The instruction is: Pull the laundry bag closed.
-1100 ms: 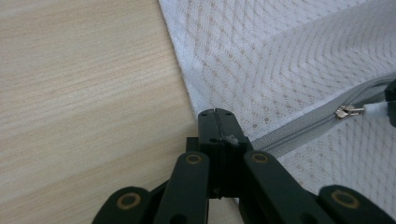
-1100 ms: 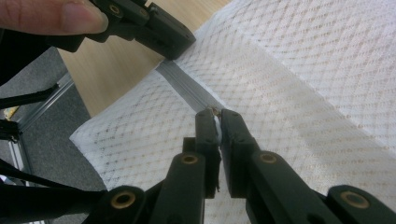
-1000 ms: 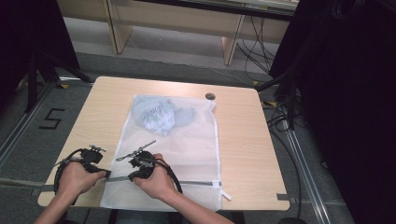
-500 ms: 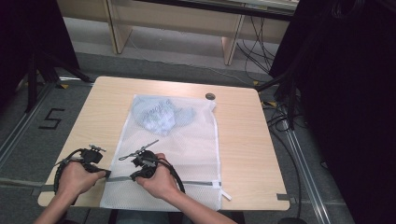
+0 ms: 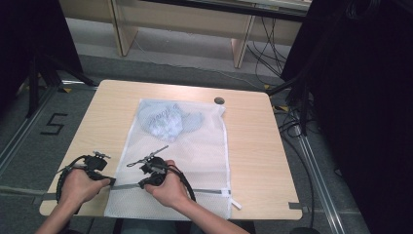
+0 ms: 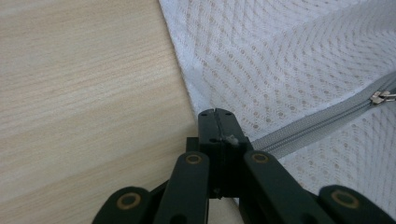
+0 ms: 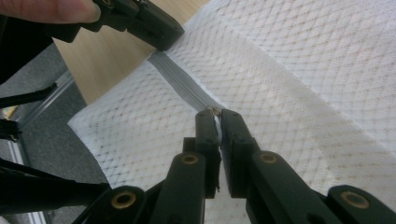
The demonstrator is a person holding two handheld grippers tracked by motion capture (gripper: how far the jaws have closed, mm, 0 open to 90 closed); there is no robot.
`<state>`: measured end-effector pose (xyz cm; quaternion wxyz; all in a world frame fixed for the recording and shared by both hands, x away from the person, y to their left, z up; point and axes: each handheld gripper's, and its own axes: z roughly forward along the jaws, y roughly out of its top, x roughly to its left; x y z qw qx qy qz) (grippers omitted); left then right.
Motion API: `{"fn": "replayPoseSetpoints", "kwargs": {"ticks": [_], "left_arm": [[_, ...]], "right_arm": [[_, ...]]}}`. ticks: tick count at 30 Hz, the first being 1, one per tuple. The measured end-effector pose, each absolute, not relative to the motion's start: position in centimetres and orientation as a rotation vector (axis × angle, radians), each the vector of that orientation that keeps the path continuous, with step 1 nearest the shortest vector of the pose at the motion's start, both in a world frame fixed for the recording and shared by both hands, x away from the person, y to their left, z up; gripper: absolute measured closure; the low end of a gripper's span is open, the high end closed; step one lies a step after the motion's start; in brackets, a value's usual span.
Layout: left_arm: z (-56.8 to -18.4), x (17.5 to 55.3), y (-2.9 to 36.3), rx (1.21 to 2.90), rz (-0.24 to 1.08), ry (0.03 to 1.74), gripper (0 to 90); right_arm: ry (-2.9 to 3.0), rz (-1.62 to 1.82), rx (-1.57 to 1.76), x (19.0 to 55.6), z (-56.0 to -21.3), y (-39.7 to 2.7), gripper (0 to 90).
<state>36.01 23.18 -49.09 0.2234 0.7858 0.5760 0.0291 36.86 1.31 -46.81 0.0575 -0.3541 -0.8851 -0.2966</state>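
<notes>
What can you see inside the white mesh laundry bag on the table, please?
Through the mesh laundry bag, a crumpled pale blue garment shows at its far end. What kind of garment it is, and anything beneath it, stays hidden by the folds and netting.

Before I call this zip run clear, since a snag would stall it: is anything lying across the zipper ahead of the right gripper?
Nothing visible does. The right gripper pinches the zipper pull, and the grey zipper runs bare along the mesh laundry bag to its right edge. The left gripper clamps the zipper's other end, behind the pull.
</notes>
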Motion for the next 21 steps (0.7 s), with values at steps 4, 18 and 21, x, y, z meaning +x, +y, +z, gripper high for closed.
{"fn": "replayPoseSetpoints", "kwargs": {"ticks": [4, 18, 21], "left_arm": [[-49.1, 36.0, 23.1, 2.162, 0.083, 1.594, 90.0], [-49.1, 36.0, 23.2, 2.169, 0.081, 1.59, 90.0], [-49.1, 36.0, 23.1, 2.153, 0.083, 1.598, 90.0]], "right_arm": [[-2.674, -0.897, -1.077, 36.9, -46.8, 1.2, 87.1], [-2.686, -0.889, -1.082, 37.0, -46.6, 0.2, 87.1], [-2.675, -0.883, -1.095, 37.0, -46.7, 0.0, 87.1]]}}
